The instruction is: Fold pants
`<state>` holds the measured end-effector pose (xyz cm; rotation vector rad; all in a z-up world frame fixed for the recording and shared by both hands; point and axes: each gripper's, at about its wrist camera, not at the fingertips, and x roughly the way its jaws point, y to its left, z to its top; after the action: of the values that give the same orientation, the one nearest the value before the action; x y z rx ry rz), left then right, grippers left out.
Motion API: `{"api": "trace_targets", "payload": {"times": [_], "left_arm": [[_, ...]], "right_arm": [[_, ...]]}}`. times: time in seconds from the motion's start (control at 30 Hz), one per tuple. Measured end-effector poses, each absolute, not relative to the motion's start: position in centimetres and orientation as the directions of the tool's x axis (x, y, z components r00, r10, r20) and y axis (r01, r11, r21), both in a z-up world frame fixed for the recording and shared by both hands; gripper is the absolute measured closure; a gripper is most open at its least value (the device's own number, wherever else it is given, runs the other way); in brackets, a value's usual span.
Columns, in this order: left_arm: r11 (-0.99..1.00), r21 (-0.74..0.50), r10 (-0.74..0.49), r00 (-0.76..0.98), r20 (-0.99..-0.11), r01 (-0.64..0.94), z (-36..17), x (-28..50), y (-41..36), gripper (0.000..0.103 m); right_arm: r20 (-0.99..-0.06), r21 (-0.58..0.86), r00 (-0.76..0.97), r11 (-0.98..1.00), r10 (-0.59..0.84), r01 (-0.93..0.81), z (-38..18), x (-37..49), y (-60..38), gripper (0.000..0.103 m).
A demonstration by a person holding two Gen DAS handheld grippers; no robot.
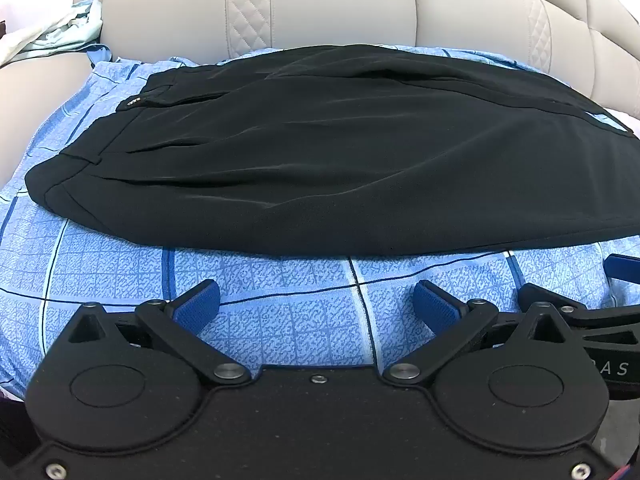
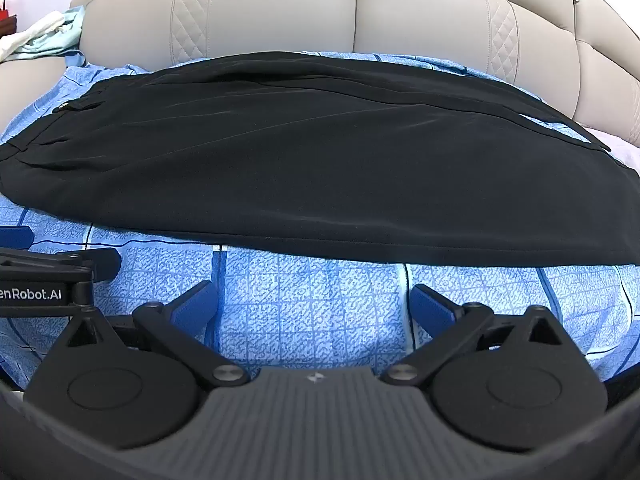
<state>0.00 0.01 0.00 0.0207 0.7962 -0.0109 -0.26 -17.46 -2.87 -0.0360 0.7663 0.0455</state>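
Black pants (image 1: 320, 160) lie flat on a blue patterned sheet (image 1: 280, 292), waistband to the left, legs running right; they also show in the right wrist view (image 2: 320, 160). My left gripper (image 1: 316, 300) is open and empty, hovering over the sheet just short of the pants' near edge. My right gripper (image 2: 314, 300) is open and empty, also just short of the near edge, to the right of the left one. The right gripper's fingers (image 1: 624, 268) show at the left view's right edge; the left gripper's fingers (image 2: 16, 238) show at the right view's left edge.
A beige leather sofa back (image 1: 320, 4) rises behind the sheet. Pale green and white clothing (image 1: 60, 32) lies on the sofa at the far left, also in the right wrist view (image 2: 44, 36). A pale pink cloth (image 2: 616, 148) shows at the far right.
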Motion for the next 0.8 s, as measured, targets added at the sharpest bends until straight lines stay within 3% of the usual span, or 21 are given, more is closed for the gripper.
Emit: {"api": "trace_targets", "payload": {"times": [0.8], "left_arm": [[1.000,0.017,0.000,0.692,-0.722,0.017,-0.13,0.07,-0.17,0.000]], "right_arm": [[-0.712,-0.015,0.702,0.998,0.028,-0.055,-3.13,-0.03,-17.36,0.000]]}}
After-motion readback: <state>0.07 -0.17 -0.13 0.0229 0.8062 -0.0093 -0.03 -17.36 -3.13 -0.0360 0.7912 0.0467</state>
